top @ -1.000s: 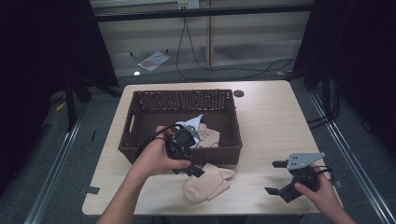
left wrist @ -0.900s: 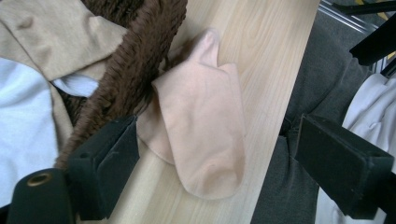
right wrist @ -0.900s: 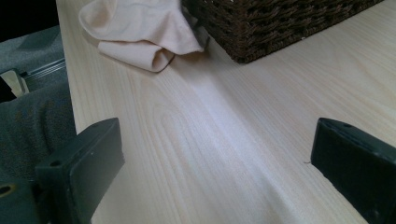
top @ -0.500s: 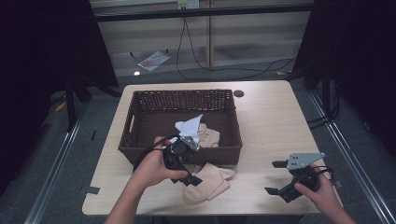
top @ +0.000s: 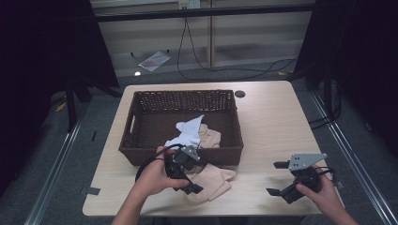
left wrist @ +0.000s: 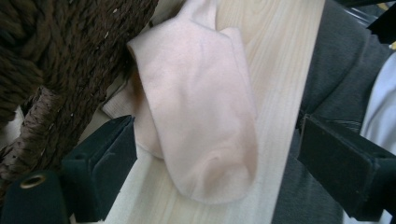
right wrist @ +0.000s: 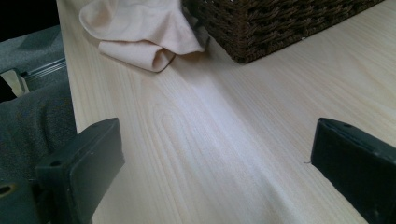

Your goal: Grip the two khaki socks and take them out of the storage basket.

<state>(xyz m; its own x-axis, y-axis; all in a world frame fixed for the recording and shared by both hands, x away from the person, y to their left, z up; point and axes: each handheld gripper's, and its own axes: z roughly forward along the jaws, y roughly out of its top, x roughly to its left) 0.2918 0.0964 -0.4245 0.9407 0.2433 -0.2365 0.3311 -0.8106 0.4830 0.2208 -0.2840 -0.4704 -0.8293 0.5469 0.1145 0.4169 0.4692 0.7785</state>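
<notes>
**Left gripper spread wide over peach sock at the basket's near wall**

The landmark here is the brown wicker basket (top: pixel 141 101) in the middle of the light wooden table (top: pixel 277 117).

Just in front of the basket's near wall, the left gripper (top: pixel 187 180) hangs over a peach sock (top: pixel 211 180) that lies flat on the table, its upper end against the wicker. In the left gripper view the 2 black jaws stand wide apart, 1 on each side of the sock (left wrist: pixel 201 121), and they hold nothing; whether the pads touch the cloth cannot be told. The basket wall (left wrist: pixel 60 56) fills the upper left of that view, with the sock's edge tucked against its foot.

Inside the basket, toward its near wall, lie a white sock (top: pixel 190 131) and another peach piece (top: pixel 211 137) beside it.

The right gripper (top: pixel 281 180) sits well to the right of the basket, near the table's front edge. Its jaws are also wide apart and empty, with bare wood between them; the right gripper view shows the basket's corner (right wrist: pixel 280 28) and the crumpled peach sock (right wrist: pixel 140 32) farther off.
</notes>
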